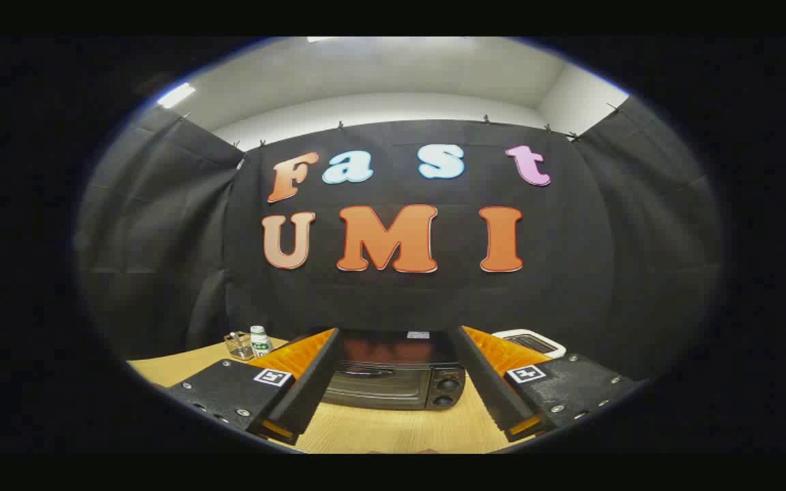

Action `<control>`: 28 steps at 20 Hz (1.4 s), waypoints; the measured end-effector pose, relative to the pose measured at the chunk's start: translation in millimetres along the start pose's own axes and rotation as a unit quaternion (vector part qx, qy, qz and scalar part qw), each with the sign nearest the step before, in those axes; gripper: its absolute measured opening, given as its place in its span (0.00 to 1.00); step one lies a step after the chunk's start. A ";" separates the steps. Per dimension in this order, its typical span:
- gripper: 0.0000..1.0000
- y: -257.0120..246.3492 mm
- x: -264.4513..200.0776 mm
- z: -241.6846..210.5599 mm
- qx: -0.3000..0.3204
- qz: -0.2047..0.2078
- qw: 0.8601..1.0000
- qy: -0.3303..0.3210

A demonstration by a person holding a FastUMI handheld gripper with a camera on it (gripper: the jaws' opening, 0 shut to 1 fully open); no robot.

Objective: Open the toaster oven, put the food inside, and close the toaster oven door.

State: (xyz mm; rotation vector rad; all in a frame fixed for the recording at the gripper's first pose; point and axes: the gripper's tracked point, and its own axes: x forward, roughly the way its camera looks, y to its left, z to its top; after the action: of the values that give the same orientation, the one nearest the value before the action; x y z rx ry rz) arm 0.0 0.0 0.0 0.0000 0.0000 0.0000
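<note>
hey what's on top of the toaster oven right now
A small pale tag or sticker lies on the toaster oven's dark top. The top's outer ends are covered by the open claw's fingers, so anything there can't be seen. The door looks closed.

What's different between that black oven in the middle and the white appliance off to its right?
The toaster oven is dark, with a glass door, handle and two knobs on its front; the white appliance is pale, with a slotted top facing up. The toaster oven sits framed between the open hand-held gripper fingers, beyond them; the white appliance is partly hidden behind one finger. The oven's door is shut. Both stand on the wooden table, against the booth's wall.
</note>
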 end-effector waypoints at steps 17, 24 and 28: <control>0.99 18.9 -17.4 16.1 -0.008 -0.019 1.000 0.001; 0.99 44.1 3.1 14.8 0.000 -0.005 1.000 0.018; 0.99 49.9 23.5 -3.5 -0.007 -0.008 0.999 0.039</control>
State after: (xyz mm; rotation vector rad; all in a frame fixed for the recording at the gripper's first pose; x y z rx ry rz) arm 23.5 49.9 -3.5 -0.0133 0.0785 -0.0165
